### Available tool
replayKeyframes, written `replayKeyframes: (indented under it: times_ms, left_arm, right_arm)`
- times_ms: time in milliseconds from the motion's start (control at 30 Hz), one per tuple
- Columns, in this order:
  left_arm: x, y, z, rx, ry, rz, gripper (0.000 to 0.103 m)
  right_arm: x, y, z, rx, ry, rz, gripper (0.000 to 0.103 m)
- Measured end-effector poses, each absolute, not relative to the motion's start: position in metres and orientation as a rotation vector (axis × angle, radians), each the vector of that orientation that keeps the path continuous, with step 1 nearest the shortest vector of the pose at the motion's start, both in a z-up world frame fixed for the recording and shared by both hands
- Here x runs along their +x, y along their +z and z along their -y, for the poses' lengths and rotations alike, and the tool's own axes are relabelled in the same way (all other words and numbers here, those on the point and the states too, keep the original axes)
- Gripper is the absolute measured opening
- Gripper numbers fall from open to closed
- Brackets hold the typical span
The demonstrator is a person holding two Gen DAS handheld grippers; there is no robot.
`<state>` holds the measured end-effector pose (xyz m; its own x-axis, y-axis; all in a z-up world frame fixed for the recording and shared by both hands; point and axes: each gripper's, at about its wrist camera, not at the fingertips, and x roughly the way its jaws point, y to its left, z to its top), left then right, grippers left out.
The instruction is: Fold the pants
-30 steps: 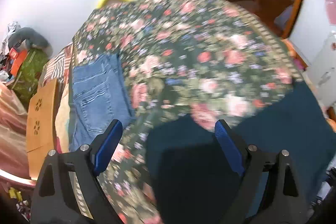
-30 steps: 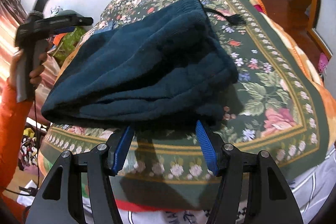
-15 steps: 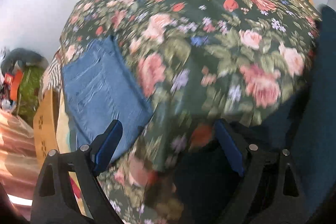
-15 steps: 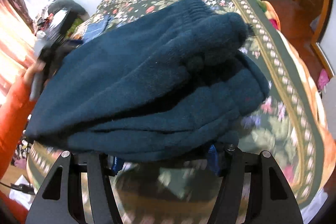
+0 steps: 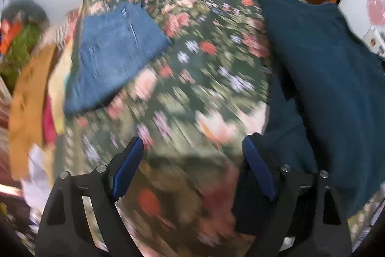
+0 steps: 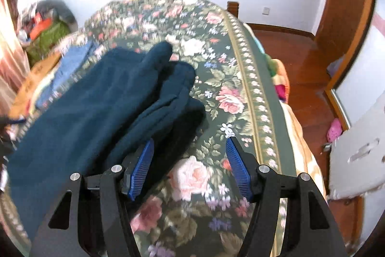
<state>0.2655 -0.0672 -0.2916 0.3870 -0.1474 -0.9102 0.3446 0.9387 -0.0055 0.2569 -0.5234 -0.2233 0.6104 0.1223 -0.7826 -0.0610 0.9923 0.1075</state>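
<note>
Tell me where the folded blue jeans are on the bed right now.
The folded blue jeans lie on the floral bedspread near its left edge in the left wrist view, apart from the dark teal pants on the right.

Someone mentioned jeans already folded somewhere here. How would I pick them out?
Start with the bed under the dark floral bedspread. Near its far left edge lie the folded jeans, a flat light-blue denim rectangle. The only other garment on the bed, the dark teal fleece pants, is much darker, fuzzier and bulkier.
</note>
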Motion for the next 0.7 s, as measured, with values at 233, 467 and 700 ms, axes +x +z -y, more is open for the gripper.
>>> replayKeyframes:
  times_ms: [233, 467, 700]
  left_arm:
    - [0.235, -0.268, 0.066, 0.177, -0.283, -1.094, 0.084]
    - [0.222, -0.243, 0.066, 0.085, -0.329, -1.057, 0.084]
    - [0.213, -0.271, 0.079, 0.192, -0.246, -1.081, 0.085]
  right_arm:
    - [0.220, -0.191, 0.501, 0.060, 0.226, -0.854, 0.060]
    - [0.202, -0.226, 0.467, 0.064, 0.328, -0.924, 0.060]
    - [0.199, -0.259, 0.495, 0.200, 0.288, -0.982, 0.056]
